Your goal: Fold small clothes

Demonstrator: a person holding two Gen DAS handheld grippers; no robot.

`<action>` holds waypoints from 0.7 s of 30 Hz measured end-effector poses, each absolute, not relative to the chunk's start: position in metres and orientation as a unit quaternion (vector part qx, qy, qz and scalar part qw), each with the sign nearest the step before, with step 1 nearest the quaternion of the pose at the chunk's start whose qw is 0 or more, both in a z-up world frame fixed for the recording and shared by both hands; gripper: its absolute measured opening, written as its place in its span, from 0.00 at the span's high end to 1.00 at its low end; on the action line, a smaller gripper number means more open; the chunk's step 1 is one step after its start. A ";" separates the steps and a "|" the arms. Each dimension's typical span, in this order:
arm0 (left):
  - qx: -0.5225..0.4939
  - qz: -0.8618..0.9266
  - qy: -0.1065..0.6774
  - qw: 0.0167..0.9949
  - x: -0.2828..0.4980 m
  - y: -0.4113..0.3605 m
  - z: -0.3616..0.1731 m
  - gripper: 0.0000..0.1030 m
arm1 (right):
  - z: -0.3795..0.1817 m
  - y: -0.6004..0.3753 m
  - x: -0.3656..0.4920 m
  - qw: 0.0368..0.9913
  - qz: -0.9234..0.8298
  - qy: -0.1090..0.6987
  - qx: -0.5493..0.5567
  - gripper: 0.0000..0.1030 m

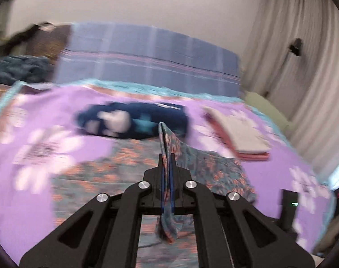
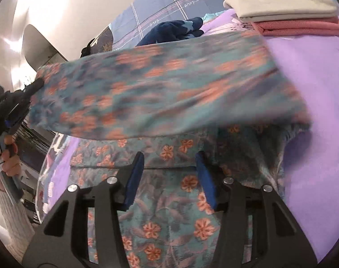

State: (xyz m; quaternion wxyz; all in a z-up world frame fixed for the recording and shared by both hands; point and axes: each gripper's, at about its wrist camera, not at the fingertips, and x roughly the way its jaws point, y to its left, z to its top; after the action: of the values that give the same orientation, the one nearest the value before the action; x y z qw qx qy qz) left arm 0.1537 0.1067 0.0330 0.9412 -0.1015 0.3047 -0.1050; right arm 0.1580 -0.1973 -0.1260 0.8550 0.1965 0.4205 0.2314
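**Teal floral cloth lifted by left tongs, right tongs standing apart above it**

Teal floral garment point(image 2: 169, 84) with orange blossoms: one edge is clamped between the closed blue pads of the left tongs point(image 1: 167, 167), a narrow fold standing up past the tips and a tail hanging below them. From that grip the cloth runs down and to the right onto the purple bedspread point(image 1: 35, 201).

From the right wrist view, the lifted part stretches as a blurred band across and beyond the right tongs point(image 2: 169, 167), the left tongs pinching its far-left corner. A hand point(image 2: 8, 158) grips the left handle at the left edge of the view.

Right tongs: fingers apart, nothing pressed between the pads point(image 2: 136, 174); the flat lower part of the garment lies directly under and between them on the bed.

Beyond both tongs: a crumpled navy garment point(image 1: 133, 120). Ahead and to the right: a folded stack point(image 2: 288, 15), grey over pink. Plaid blue cover point(image 1: 147, 55) farther back.
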 end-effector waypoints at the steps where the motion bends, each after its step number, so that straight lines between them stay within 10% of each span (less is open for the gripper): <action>1: -0.106 -0.089 0.305 0.942 0.148 0.122 0.031 0.97 | -0.126 -0.195 0.157 0.859 0.229 0.419 0.187 0.51; 21: -0.111 0.006 0.386 0.916 0.133 0.174 -0.061 0.92 | -0.126 -0.188 0.151 0.864 0.238 0.412 0.165 0.42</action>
State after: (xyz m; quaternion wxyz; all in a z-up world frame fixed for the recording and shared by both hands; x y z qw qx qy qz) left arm 0.1332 0.1736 -0.0607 0.9157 -0.1106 0.3862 0.0055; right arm 0.1513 -0.1878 -0.1263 0.8641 0.1646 0.4118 0.2379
